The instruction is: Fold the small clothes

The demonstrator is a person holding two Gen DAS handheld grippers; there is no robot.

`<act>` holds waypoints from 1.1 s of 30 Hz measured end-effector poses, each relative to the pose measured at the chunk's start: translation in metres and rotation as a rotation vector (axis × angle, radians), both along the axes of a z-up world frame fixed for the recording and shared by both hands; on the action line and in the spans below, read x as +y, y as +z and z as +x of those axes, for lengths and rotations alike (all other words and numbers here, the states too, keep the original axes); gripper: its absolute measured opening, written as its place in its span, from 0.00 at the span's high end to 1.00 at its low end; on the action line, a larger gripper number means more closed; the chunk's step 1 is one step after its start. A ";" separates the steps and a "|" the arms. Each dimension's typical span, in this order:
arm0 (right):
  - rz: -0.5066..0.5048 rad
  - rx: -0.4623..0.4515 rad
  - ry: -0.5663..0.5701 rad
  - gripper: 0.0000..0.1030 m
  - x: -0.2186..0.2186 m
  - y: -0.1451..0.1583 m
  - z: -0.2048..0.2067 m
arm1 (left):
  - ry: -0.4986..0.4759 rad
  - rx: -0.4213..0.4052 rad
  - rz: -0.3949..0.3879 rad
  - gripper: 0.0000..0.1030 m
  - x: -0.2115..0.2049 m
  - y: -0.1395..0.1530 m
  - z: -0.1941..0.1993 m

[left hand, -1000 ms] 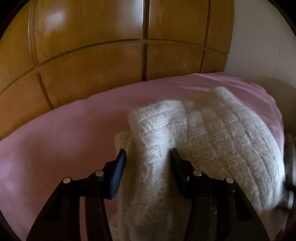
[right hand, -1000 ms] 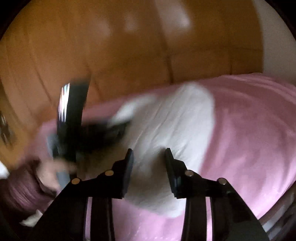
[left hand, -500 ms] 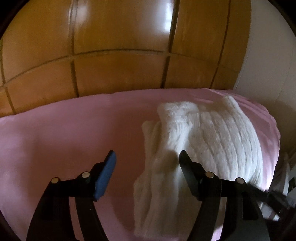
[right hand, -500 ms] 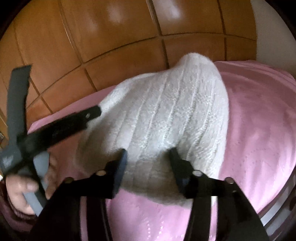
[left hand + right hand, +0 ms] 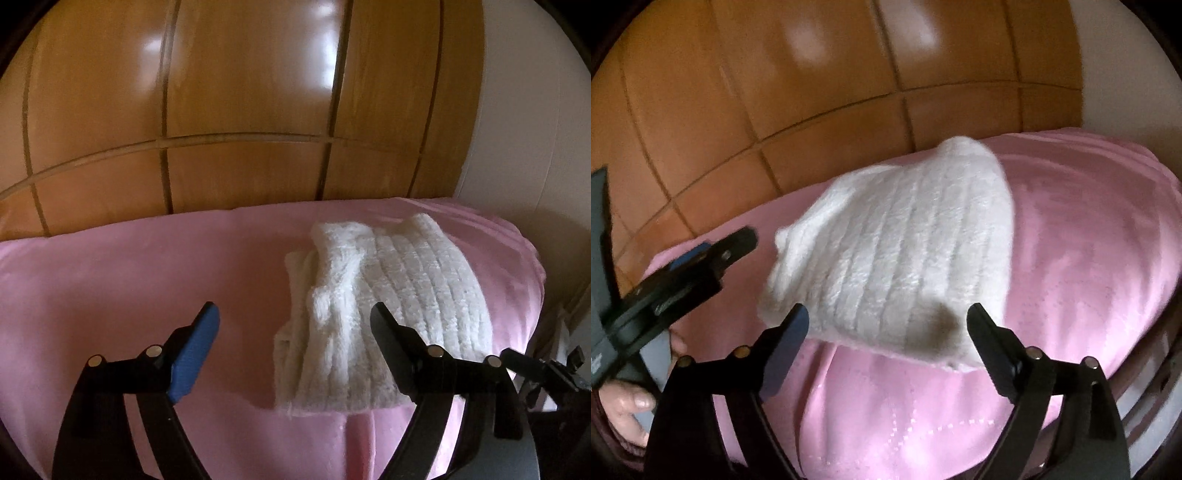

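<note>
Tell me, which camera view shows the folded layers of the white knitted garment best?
The left wrist view: the white knitted garment shows its folded-over cable-knit flap and the layers stacked along its left edge. The right wrist view shows only the ribbed top surface and near hem, slightly blurred.

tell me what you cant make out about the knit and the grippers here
- Knit, left wrist view: its near right corner sits behind a finger of the open left gripper; what kind of garment it is stays unclear.
- Knit, right wrist view: its underside and inner layers are hidden by its own top fold.
- Left gripper, right wrist view: blurred, partly cut off at the left edge.
- Right gripper, left wrist view: only a dark part at the right edge.
- Pink cover: what lies beneath is hidden.
</note>
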State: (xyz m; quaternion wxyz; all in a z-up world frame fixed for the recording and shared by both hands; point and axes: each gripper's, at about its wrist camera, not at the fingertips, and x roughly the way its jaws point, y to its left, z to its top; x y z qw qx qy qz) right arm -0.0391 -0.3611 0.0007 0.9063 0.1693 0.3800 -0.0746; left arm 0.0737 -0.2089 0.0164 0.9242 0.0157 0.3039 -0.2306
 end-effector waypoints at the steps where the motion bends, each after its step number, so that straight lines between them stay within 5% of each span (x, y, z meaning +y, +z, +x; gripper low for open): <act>1: 0.000 -0.008 -0.026 0.08 -0.002 0.002 -0.004 | 0.000 0.001 -0.004 0.19 0.001 0.001 -0.001; 7: -0.081 -0.046 -0.152 0.02 0.000 0.017 -0.018 | 0.023 -0.004 0.000 0.19 0.006 0.003 -0.013; 19: -0.249 0.019 -0.314 0.02 0.013 0.006 -0.027 | 0.121 -0.017 0.044 0.11 0.024 -0.004 -0.037; 33: -0.302 0.000 -0.266 0.02 0.027 0.002 -0.026 | 0.154 -0.031 0.068 0.04 0.027 -0.008 -0.057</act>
